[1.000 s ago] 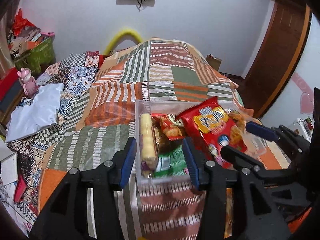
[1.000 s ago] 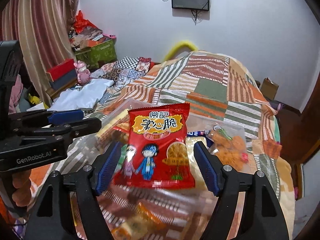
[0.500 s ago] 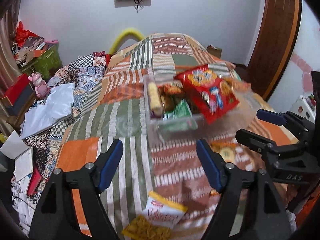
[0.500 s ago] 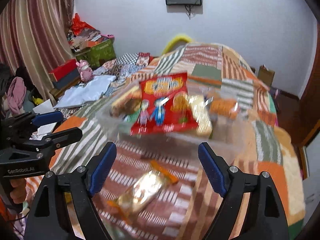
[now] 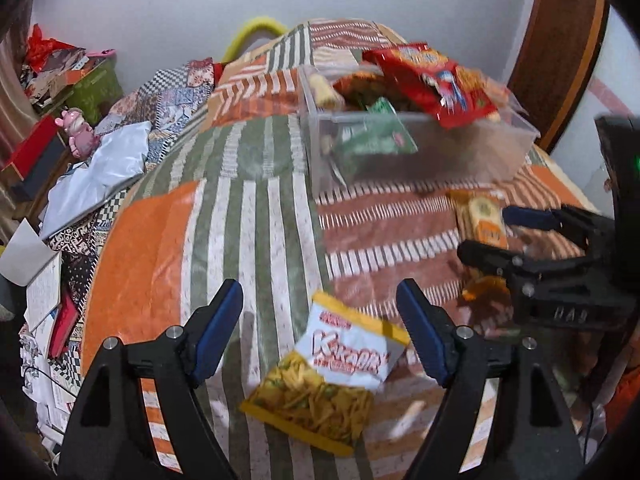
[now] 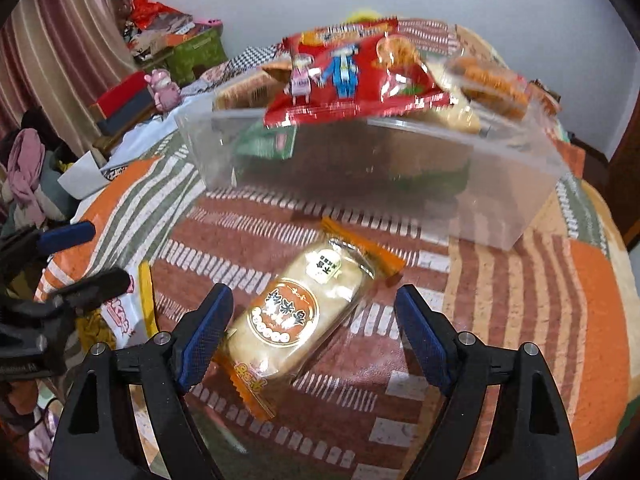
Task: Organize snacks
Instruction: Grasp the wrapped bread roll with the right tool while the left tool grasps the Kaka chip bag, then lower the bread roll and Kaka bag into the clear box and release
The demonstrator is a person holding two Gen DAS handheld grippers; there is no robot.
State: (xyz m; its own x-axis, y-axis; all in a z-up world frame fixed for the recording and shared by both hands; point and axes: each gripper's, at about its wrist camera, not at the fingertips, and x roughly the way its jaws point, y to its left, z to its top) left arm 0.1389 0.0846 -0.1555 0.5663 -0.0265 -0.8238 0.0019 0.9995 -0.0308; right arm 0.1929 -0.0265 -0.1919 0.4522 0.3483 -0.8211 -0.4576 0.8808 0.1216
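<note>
A clear plastic box (image 5: 440,156) (image 6: 500,200) full of snacks stands on the patchwork bed, a red snack bag (image 5: 432,80) (image 6: 360,76) lying across its top. My left gripper (image 5: 320,332) is open above a white and yellow chips bag (image 5: 332,372) on the quilt. My right gripper (image 6: 312,332) is open above an orange-edged clear pack of cakes (image 6: 300,316), which also shows in the left wrist view (image 5: 480,220). Each gripper shows in the other's view, the right one (image 5: 504,236) and the left one (image 6: 84,256).
The bed's patchwork quilt (image 5: 248,216) fills the middle. A white cloth (image 5: 92,168), a pink toy (image 5: 78,132) and boxes lie at the left. A wooden door (image 5: 560,40) stands at the right. A small brown wrapper (image 5: 484,300) lies near the right gripper.
Both grippers have pulled back from the box toward the near edge of the bed. The chips bag and the cake pack have come between their open fingers.
</note>
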